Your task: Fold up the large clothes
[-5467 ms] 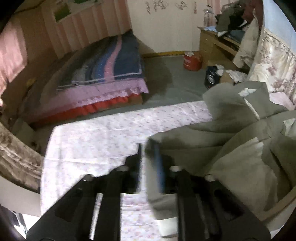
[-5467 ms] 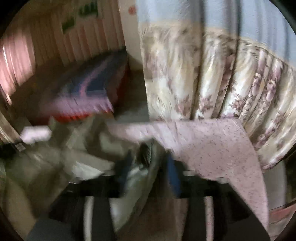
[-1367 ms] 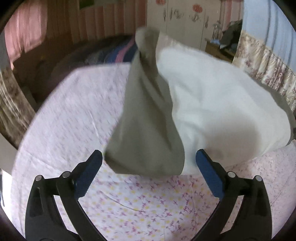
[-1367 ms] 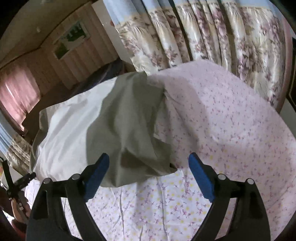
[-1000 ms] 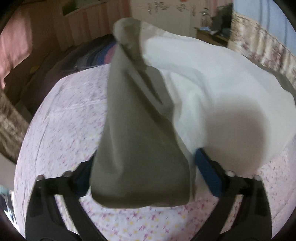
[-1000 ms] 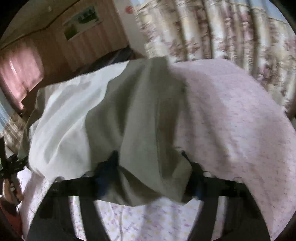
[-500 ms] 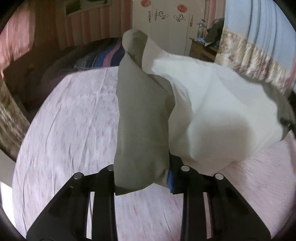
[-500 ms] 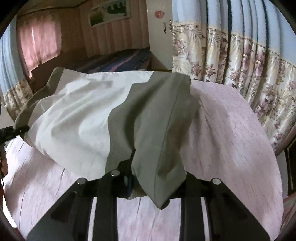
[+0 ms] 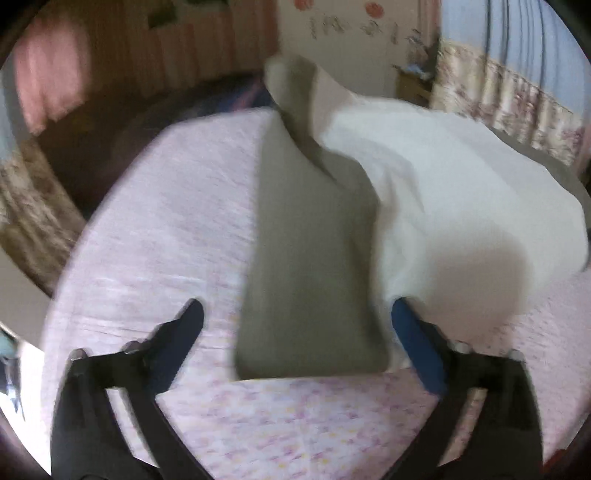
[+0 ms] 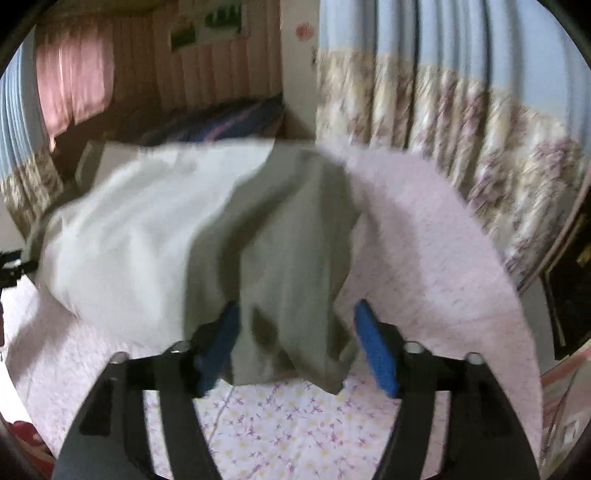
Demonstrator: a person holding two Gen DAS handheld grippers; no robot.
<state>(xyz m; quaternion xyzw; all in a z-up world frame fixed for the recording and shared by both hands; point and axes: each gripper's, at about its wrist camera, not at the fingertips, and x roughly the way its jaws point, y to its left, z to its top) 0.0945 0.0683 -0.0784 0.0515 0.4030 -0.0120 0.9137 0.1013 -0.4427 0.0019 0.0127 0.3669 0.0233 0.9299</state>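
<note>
Garment (image 9: pixel 310 258), olive sleeves, white body, rumpled

Setting: home bedroom. Evidence: pink floral bedsheet (image 10: pixel 303 435) in foreground, second bed (image 10: pixel 221 122) with striped blanket behind, floral curtains (image 10: pixel 461 129) along window, pink curtain (image 10: pixel 70 88), stickered wardrobe (image 9: pixel 351 33).

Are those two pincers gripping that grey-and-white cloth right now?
No. The left gripper and right gripper are both open, each straddling a grey end of the garment without pinching it.
</note>
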